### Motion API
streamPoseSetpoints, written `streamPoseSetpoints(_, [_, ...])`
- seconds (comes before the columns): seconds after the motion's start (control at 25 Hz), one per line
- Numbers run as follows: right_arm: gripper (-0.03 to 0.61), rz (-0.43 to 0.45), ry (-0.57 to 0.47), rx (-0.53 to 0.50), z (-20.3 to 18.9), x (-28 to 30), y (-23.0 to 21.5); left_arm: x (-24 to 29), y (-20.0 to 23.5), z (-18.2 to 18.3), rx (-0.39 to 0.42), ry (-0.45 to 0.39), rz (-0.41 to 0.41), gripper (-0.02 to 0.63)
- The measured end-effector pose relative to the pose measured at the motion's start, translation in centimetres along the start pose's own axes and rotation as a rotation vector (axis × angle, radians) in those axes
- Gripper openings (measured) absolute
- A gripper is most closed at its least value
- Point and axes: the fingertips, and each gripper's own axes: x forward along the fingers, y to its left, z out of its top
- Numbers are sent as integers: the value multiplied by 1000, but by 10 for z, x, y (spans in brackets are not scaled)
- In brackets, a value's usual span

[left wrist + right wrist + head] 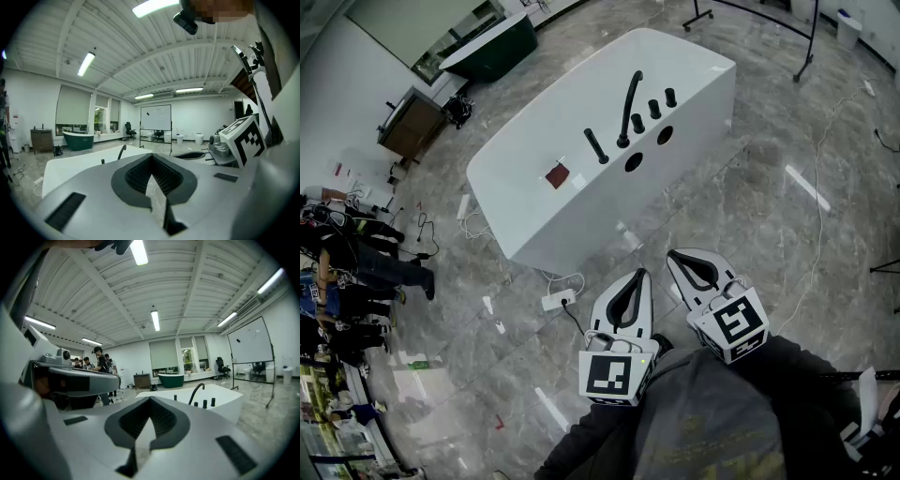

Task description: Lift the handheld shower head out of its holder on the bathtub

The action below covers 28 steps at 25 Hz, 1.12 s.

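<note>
A white bathtub [581,197] stands on the grey floor a few steps ahead of me. On its deck the black handheld shower head [596,147] stands tilted in its holder, left of the curved black spout [629,108] and three black knobs [654,109]. Both grippers hang low in front of the person, well short of the tub. The left gripper [642,275] is shut with nothing in it, and so is the right gripper [675,255]. The left gripper view shows shut jaws [151,157] and the tub [70,168] beyond. In the right gripper view the shut jaws [150,399] point towards the spout [196,392].
A white power strip [556,300] with its cable lies on the floor between me and the tub. A dark green bathtub [492,47] and a wooden cabinet [408,122] stand at the far left. People [356,253] stand at the left edge.
</note>
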Motion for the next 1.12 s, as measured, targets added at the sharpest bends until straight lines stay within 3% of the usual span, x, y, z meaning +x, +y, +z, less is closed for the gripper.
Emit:
streamPoseSetpoints(0.76, [5,27,-22,60,-2,2,-22,18,-9,-5,4,34,17,2])
streamPoseSetpoints(1.12, [6,40,-14,91,-14,-11,-54,38,-43,-11,27,75,25,2])
